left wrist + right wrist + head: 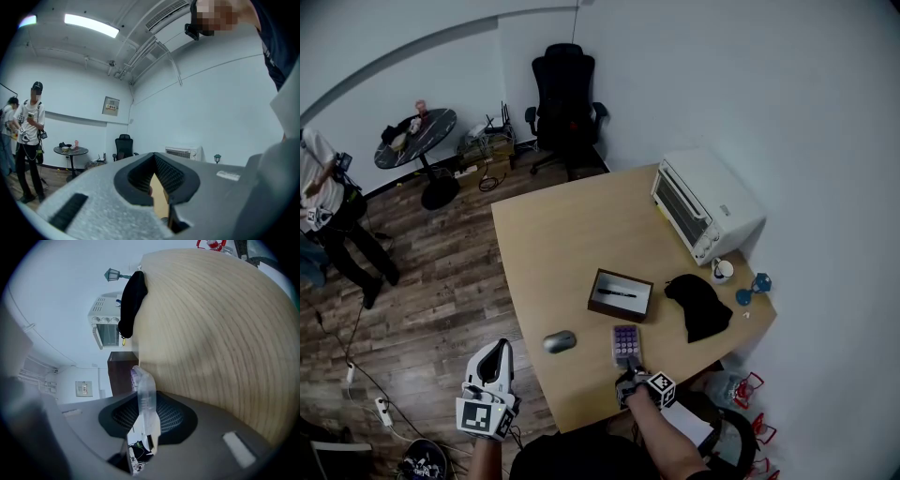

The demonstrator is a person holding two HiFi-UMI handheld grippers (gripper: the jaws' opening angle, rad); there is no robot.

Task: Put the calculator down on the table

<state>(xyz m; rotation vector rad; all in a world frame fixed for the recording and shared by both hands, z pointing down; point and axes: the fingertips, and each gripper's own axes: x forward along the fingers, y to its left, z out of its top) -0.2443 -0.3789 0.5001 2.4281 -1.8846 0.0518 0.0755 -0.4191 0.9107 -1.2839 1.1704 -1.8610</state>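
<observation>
A shallow dark box (592,298) lies open on the wooden table (551,246) with a single dark pen (619,292) across its floor. Beyond the box, toward the wall, a white toaster oven (705,204) stands with its glass door closed; the small label on its front is too small to read. No other writing is legible, only the black-and-white square markers on the cube (662,388) of the right gripper (628,363). The calculator (625,341) is just on the near side of the box, between a grey mouse (560,341) to the box's near left and a crumpled black cloth (700,306) to its right. It is a small pale slab with rows of purple keys facing up; edge-on in the right gripper view its casing looks clear and thin. The right gripper's jaws are clamped on its near end, and I cannot tell whether it touches the table. The left gripper (501,345) is off the table's edge, well left of the box, its tips together with nothing between them.
</observation>
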